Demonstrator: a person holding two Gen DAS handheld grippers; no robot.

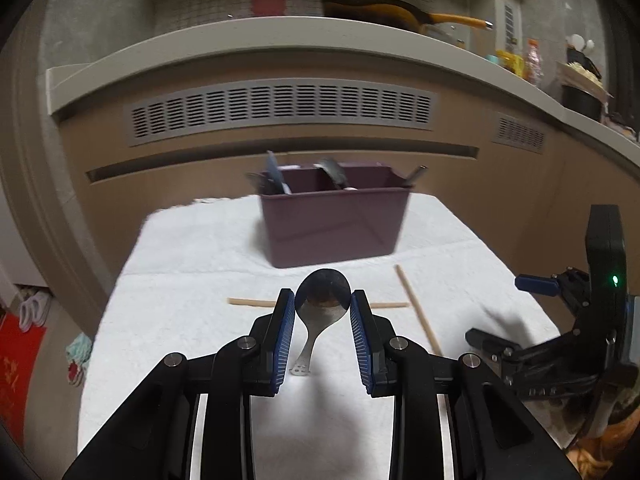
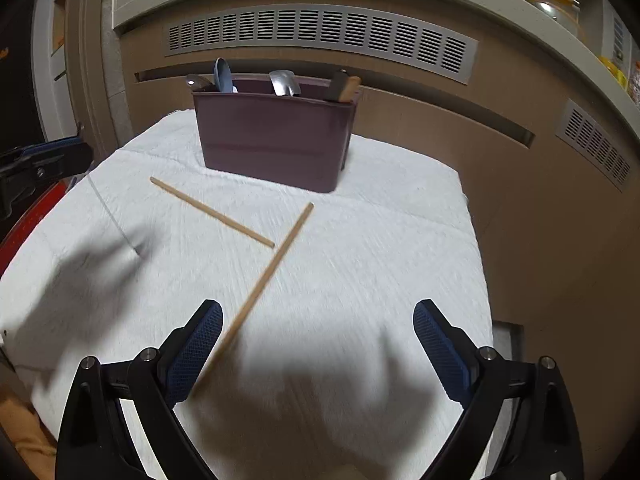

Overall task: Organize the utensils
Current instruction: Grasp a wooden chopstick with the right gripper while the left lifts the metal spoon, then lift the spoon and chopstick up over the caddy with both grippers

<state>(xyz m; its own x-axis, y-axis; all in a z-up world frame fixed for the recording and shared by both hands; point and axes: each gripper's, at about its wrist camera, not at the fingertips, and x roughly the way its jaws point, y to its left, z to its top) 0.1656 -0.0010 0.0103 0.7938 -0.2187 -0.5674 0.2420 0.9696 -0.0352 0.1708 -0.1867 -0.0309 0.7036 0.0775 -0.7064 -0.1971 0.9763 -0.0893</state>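
Note:
In the left wrist view my left gripper [image 1: 323,300] is shut on the bowl of a metal spoon [image 1: 322,294], held above the white cloth with the handle hanging down. A purple divided utensil box [image 1: 334,222] stands behind it and holds several utensils. Two wooden chopsticks [image 1: 418,308] lie on the cloth. In the right wrist view my right gripper [image 2: 318,340] is open and empty, low over the cloth, with one chopstick [image 2: 264,280] running under its left finger [image 2: 198,344]. The other chopstick [image 2: 212,212] and the box [image 2: 272,140] lie ahead.
The white cloth [image 2: 380,240] covers a small table in front of a beige cabinet with vent grilles [image 1: 280,108]. A counter above carries a yellow-handled pan [image 1: 400,12] and bottles. The right gripper shows at the right edge of the left wrist view [image 1: 560,320].

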